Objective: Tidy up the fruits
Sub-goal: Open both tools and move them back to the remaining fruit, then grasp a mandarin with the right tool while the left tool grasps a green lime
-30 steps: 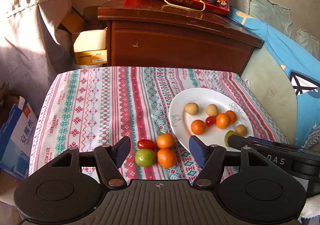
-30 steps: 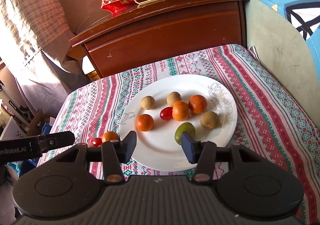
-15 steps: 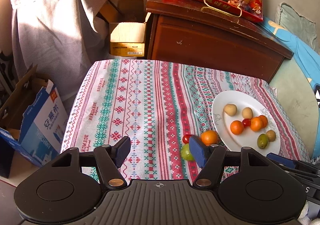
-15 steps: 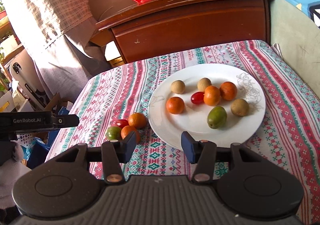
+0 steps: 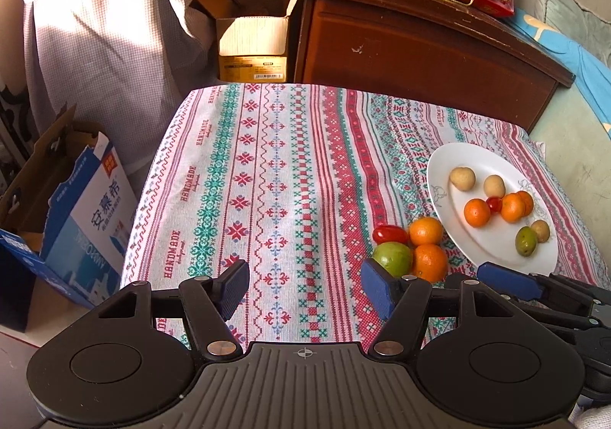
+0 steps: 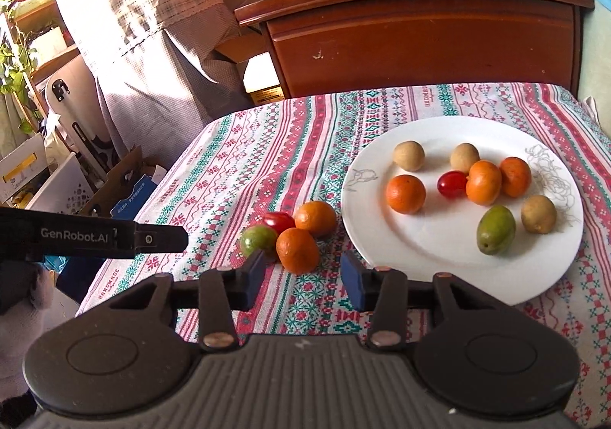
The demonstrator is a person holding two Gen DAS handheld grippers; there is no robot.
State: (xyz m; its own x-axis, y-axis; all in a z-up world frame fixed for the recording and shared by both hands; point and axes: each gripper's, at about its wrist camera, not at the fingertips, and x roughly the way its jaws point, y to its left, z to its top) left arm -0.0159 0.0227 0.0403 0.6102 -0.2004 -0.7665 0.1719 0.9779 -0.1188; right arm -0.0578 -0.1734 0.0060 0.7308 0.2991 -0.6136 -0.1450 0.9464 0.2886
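Four loose fruits [image 6: 286, 236], two orange, one green, one red, are clustered on the striped cloth [image 5: 267, 181] just beside the white plate [image 6: 439, 253], which holds nine more near the cloth's right edge. The cloth's left half lies bare. The right gripper [image 6: 301, 278], just narrowed, is held apart and empty before the cluster. The left gripper [image 5: 305, 287] is held apart, empty.

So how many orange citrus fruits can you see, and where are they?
5. Three lie on the white plate: one at its left, two touching near the middle. Two sit on the tablecloth beside the plate. None seem hidden.
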